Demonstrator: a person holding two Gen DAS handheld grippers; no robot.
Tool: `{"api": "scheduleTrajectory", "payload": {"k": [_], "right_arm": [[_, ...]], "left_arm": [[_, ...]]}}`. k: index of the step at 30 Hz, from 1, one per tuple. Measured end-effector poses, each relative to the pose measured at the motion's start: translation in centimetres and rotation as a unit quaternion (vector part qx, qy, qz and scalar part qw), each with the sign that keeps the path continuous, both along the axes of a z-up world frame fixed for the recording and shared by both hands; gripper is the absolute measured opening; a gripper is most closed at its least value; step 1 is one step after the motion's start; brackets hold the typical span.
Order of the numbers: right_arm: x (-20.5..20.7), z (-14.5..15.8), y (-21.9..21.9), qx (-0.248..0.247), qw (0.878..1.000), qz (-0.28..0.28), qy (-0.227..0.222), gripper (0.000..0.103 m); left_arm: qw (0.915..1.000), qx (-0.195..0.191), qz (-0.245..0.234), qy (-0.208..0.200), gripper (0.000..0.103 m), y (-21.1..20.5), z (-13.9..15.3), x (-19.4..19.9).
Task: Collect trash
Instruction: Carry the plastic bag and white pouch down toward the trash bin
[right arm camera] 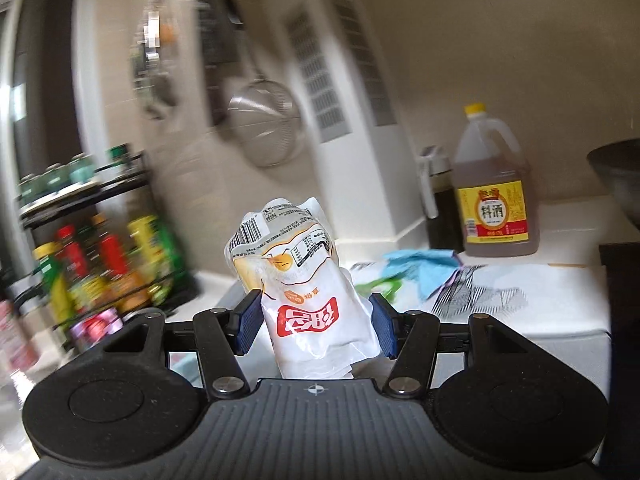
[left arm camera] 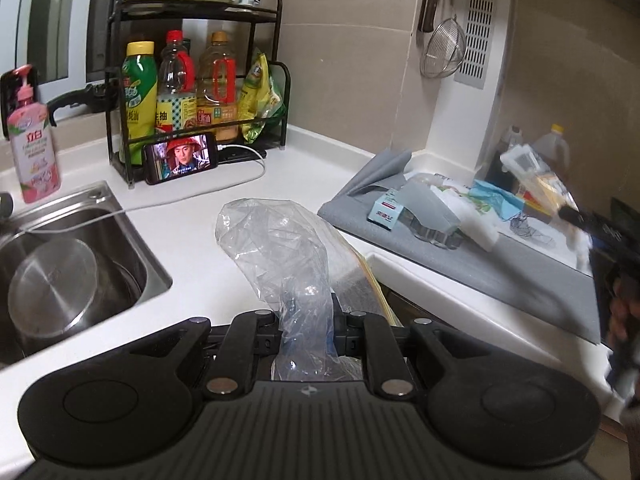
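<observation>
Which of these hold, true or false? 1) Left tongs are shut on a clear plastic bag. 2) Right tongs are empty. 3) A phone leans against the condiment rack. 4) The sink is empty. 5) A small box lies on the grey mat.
1) True: the left tongs pinch the clear plastic bag.
2) False: the right tongs grip a white food pouch.
3) True: the phone leans against the condiment rack.
4) False: the sink holds a steel pot.
5) True: the small box lies on the grey mat.
</observation>
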State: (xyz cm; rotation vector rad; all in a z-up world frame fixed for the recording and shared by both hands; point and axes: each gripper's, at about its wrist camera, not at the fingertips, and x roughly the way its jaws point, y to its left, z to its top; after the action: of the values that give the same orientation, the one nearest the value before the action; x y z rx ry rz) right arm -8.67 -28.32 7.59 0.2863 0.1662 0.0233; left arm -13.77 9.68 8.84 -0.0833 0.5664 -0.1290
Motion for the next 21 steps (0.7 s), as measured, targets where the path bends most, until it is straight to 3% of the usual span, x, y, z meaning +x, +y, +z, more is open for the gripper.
{"api": "scheduleTrajectory", "payload": {"k": [9,15,21], "right_arm": [[-9.0,-1.9,5.3,-0.017,0.998,0.032,0.058,0.060],[-10.2,-4.2,8.4,-0.025,0.991,0.061,0.120,0.060],[-10.3,-5.1,11.2,-0.043,0.985,0.089,0.142,0.060]], "left_arm": [[0.9992,-0.030,-0.022,0.016,0.015,0.6,-2.5,-3.6],[0.9991,-0.024,-0.013,0.033,0.015,0.9,-4.1,-4.7],[0.9992,-0.017,-0.010,0.034,0.015,1.2,-4.8,-5.4]]}}
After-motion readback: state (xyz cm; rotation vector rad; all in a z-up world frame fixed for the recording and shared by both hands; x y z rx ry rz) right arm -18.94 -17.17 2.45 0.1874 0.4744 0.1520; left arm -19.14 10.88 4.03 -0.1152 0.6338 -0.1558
